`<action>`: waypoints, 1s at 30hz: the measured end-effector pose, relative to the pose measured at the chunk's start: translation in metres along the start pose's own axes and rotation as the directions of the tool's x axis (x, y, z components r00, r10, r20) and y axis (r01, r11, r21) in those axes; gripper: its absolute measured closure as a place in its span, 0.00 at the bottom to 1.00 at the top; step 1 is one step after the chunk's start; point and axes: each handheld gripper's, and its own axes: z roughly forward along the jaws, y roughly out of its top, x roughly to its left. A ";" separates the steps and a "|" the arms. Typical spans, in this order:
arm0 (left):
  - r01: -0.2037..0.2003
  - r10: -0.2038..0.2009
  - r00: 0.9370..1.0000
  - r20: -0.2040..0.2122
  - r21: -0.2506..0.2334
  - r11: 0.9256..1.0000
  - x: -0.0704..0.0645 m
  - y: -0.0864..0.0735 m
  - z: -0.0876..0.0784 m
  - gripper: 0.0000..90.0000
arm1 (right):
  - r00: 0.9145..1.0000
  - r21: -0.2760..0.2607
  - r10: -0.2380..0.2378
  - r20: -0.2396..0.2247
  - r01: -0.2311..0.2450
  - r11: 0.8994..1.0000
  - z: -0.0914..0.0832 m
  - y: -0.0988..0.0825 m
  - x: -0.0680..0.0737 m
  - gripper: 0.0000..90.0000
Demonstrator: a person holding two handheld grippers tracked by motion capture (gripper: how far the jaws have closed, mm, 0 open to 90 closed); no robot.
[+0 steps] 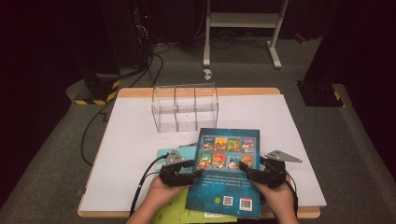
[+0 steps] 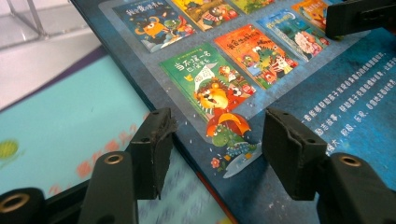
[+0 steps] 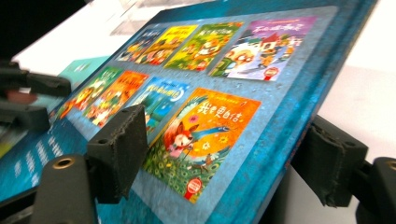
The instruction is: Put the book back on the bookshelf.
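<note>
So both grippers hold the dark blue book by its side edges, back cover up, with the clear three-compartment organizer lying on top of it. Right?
Not quite. The clear organizer stands on the table beyond the dark blue book, apart from it, as the high view shows. The rest holds: left gripper and right gripper sit at its side edges, back cover up.

I hold both hands low at the desk's near edge, left claw (image 1: 194,171) and right claw (image 1: 246,171) pointing inward at each other, jaws parted.
</note>
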 end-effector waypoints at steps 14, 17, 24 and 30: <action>0.133 -0.133 0.991 0.009 -0.003 0.991 0.015 -0.014 -0.019 0.36 | 0.994 0.045 0.006 -0.107 -0.001 0.999 -0.012 -0.017 0.010 0.26; 0.080 -0.080 0.996 -0.028 0.003 0.997 0.010 -0.014 -0.017 0.36 | 0.993 0.064 0.013 -0.115 -0.006 0.998 -0.013 -0.014 0.008 0.32; 0.071 -0.071 0.997 -0.015 -0.016 0.997 0.008 -0.016 -0.015 0.30 | 0.988 0.057 -0.085 -0.128 0.093 0.994 -0.017 -0.010 0.026 0.42; 0.154 -0.153 0.988 0.017 -0.032 0.988 0.016 -0.016 -0.015 0.14 | 0.974 -0.034 -0.205 -0.092 0.202 0.979 -0.033 -0.007 0.042 0.43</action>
